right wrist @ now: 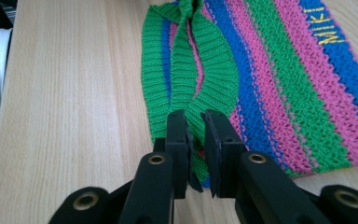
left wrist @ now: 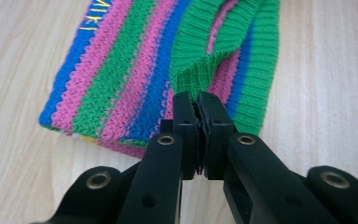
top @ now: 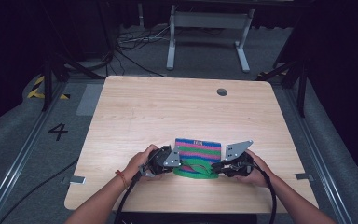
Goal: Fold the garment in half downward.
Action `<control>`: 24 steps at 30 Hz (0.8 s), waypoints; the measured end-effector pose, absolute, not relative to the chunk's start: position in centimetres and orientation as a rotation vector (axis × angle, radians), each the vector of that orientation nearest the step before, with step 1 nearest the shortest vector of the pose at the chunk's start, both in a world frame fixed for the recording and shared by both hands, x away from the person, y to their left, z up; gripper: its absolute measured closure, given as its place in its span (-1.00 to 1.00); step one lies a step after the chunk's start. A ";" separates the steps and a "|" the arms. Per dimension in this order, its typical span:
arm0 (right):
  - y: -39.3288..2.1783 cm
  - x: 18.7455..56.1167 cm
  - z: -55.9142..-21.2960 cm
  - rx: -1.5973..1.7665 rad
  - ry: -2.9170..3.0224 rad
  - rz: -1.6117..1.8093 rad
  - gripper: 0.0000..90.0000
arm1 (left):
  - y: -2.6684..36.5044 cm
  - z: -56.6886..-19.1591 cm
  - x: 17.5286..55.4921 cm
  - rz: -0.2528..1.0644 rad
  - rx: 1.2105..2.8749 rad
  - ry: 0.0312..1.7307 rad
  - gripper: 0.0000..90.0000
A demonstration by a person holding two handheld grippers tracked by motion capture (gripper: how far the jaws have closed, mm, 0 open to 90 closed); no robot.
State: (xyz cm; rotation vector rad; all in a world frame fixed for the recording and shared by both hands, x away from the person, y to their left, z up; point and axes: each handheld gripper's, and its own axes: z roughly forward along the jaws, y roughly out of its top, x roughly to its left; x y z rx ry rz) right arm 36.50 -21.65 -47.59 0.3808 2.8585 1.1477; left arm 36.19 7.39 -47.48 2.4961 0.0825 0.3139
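A knitted piece [top: 198, 148] with pink, blue and green stripes and a yellow mark lies flat near the table's front edge. Its green ribbed band [top: 193, 170] faces me and bulges up as a loop. My left gripper [top: 175, 161] is at the band's left end, and in the left gripper view the jaws [left wrist: 198, 100] are pressed together on a fold of the band [left wrist: 200, 74]. My right gripper [top: 216, 165] is at the band's right end, its jaws [right wrist: 196, 116] closed on the band's upper layer [right wrist: 200, 84], held slightly apart by the fabric.
The wooden table [top: 168, 112] has a round cable hole [top: 222, 92] at the back right. A white frame [top: 209, 28] and loose cables [top: 135, 39] are on the floor beyond it. A person's forearms enter from the bottom edge.
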 end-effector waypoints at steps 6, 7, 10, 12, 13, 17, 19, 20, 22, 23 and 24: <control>-21.7 36.4 -47.9 0.389 2.852 1.158 0.71 | 7.5 -48.0 35.9 0.290 2.492 0.078 0.87; -21.7 36.3 -47.9 0.389 2.848 1.153 0.71 | 7.5 -48.0 35.9 0.288 2.494 0.071 0.85; -21.6 36.3 -48.1 0.382 2.846 1.139 0.68 | 7.6 -48.2 35.8 0.271 2.490 0.073 0.74; -21.6 36.3 -48.2 0.386 2.845 1.132 0.68 | 7.7 -48.3 35.8 0.262 2.485 0.085 0.67; -21.6 36.3 -48.2 0.392 2.844 1.134 0.68 | 7.8 -48.3 35.7 0.256 2.484 0.092 0.62; -21.8 36.3 -48.3 0.400 2.836 1.133 0.68 | 8.0 -48.6 35.5 0.259 2.473 0.109 0.56; -21.9 36.2 -48.5 0.398 2.835 1.127 0.69 | 8.0 -48.7 35.5 0.251 2.462 0.133 0.56; -21.9 36.2 -48.6 0.397 2.829 1.125 0.69 | 8.1 -48.7 35.5 0.255 2.461 0.132 0.60; -21.8 36.2 -48.6 0.397 2.829 1.124 0.70 | 8.1 -48.9 35.6 0.251 2.446 0.139 0.64; -21.9 36.2 -48.6 0.398 2.828 1.124 0.71 | 8.2 -48.9 35.7 0.250 2.444 0.146 0.68; -21.9 36.3 -48.7 0.401 2.829 1.129 0.73 | 8.3 -49.0 35.9 0.240 2.432 0.148 0.71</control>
